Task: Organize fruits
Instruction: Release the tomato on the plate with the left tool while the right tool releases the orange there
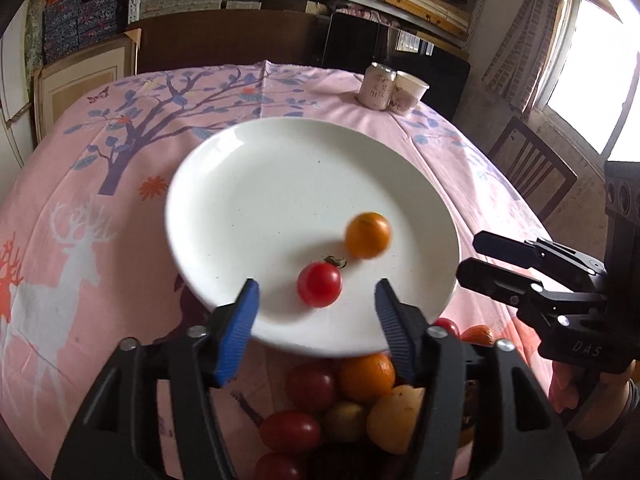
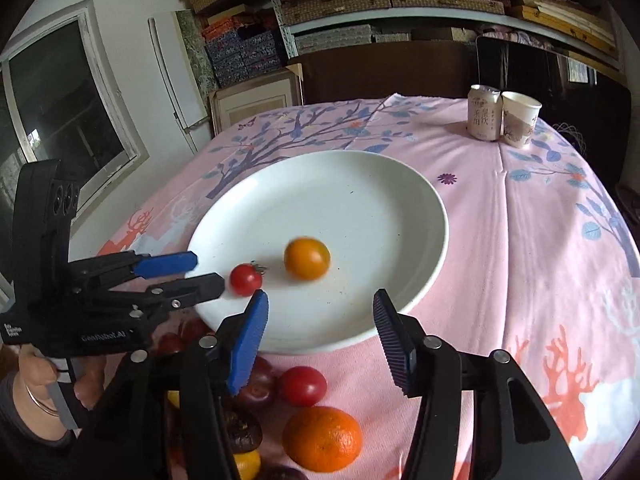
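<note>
A white plate [image 1: 280, 168] lies on the pink tablecloth and holds a red cherry tomato [image 1: 319, 284] and a small orange fruit [image 1: 368, 235], which is motion-blurred. My left gripper [image 1: 316, 300] is open and empty, its jaws straddling the tomato at the plate's near rim. My right gripper [image 2: 320, 312] is open and empty above the plate's [image 2: 360, 200] near edge; the tomato [image 2: 245, 279] and orange fruit [image 2: 307, 258] lie just ahead. A pile of loose tomatoes and oranges [image 1: 352, 400] lies below the plate; an orange [image 2: 322, 438] and a red tomato [image 2: 302, 385] show there too.
A drink can [image 1: 375, 85] and a paper cup [image 1: 408, 92] stand at the table's far right, also in the right wrist view [image 2: 485, 113]. A wooden chair [image 1: 528, 164] stands to the right. Shelves with boxes fill the back wall.
</note>
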A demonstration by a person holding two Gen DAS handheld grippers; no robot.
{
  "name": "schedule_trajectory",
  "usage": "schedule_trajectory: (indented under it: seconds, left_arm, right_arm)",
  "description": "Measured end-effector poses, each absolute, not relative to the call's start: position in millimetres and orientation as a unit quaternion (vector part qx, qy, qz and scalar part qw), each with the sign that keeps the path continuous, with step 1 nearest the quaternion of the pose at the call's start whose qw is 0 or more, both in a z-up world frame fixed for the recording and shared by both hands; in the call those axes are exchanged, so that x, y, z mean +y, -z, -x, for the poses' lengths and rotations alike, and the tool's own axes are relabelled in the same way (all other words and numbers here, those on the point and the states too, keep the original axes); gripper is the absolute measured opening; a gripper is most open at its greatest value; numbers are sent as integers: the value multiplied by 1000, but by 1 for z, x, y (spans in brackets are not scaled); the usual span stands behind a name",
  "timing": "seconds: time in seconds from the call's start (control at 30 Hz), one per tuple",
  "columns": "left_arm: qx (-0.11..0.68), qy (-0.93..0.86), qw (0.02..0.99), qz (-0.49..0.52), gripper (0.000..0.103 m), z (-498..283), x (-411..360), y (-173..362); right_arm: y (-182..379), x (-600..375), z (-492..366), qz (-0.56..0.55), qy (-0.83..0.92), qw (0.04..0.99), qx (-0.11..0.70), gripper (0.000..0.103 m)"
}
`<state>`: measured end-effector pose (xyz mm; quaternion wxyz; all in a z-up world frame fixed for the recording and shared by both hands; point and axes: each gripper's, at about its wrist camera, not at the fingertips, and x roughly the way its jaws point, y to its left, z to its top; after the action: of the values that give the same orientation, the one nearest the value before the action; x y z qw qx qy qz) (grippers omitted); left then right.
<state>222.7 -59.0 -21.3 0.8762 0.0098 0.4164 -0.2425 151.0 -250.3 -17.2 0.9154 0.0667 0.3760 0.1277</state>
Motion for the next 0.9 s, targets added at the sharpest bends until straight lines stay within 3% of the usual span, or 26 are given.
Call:
schedule_trajectory:
  seconds: [0.2,0.53,0.7,0.9]
  left_arm:
    - [380,262,887,-30,69,-152,-21,0]
    - [385,283,872,-103,69,-45,3,25]
    - [396,292,862,-124,41,-28,-9,48]
    - [373,261,880,-134,41,-37,-17,61]
  right_arm:
    - [24,-268,-88,-66,-115,920,368,55]
    - [41,-266,-36,-86,-121,915,375,55]
    - [45,-263,-32,-87,-117,914,379,55]
    - [47,-267,-29,-89,-107,914,382,55]
